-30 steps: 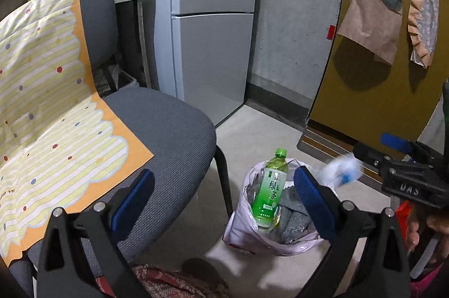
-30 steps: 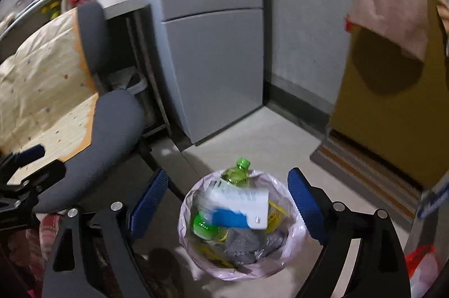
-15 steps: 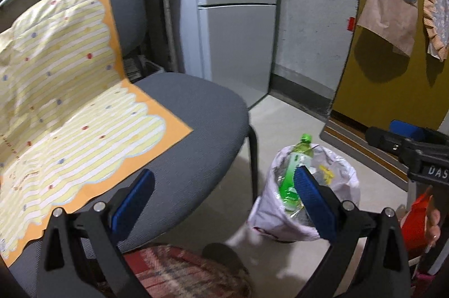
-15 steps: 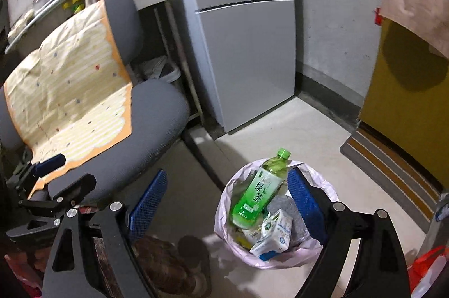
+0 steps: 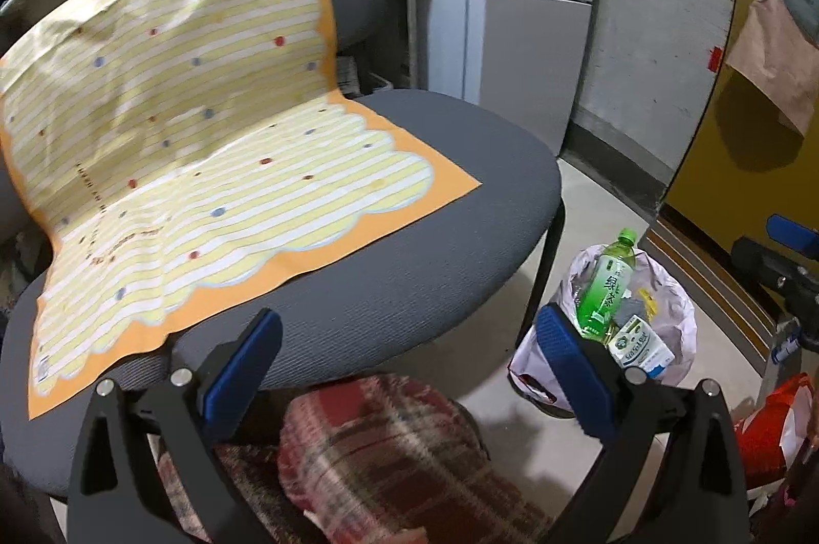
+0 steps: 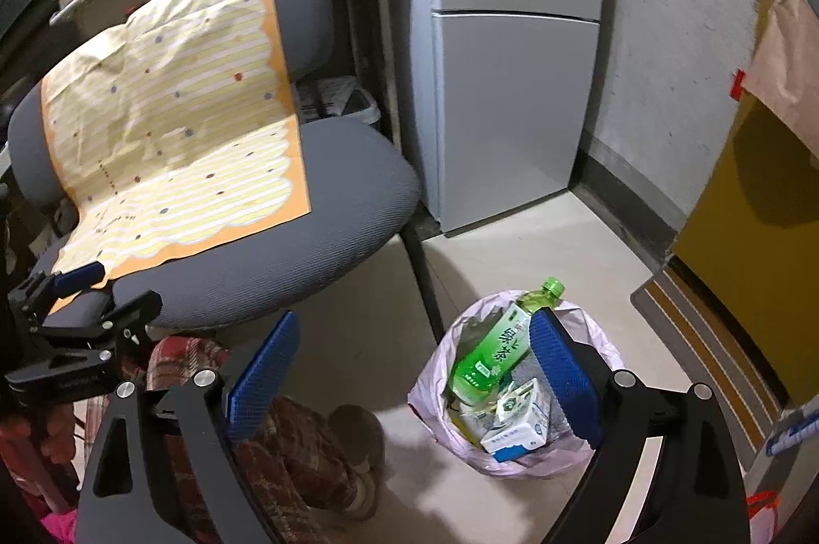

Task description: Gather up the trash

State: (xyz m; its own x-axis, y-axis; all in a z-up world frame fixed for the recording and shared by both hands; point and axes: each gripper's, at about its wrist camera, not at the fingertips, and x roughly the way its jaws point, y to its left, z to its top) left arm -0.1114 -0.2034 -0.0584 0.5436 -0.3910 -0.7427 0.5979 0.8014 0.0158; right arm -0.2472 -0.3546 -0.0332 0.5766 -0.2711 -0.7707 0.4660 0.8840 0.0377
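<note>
A: On the floor beside the grey padded chair [image 6: 286,247], the white-lined trash bin [image 6: 604,349] holds a green tea bottle [image 6: 491,354] and a white milk carton [image 6: 517,426].

B: Both tools, left [image 5: 409,360] and right [image 6: 414,370], gape empty. The drop looks done; next, find more trash.

My left wrist camera looks forward and down between its two blue-padded fingers, close over the grey fabric chair [image 5: 358,288] draped with a yellow striped, orange-bordered cloth [image 5: 205,134]; the pink plastic trash bag [image 5: 675,313] sits low at its right. My right wrist camera sits further right and a little further back, angled down at the same bag [image 6: 435,385], near its centre. Both views share the chair, the cloth, the bag and the grey refrigerator [image 6: 512,83] behind.
</note>
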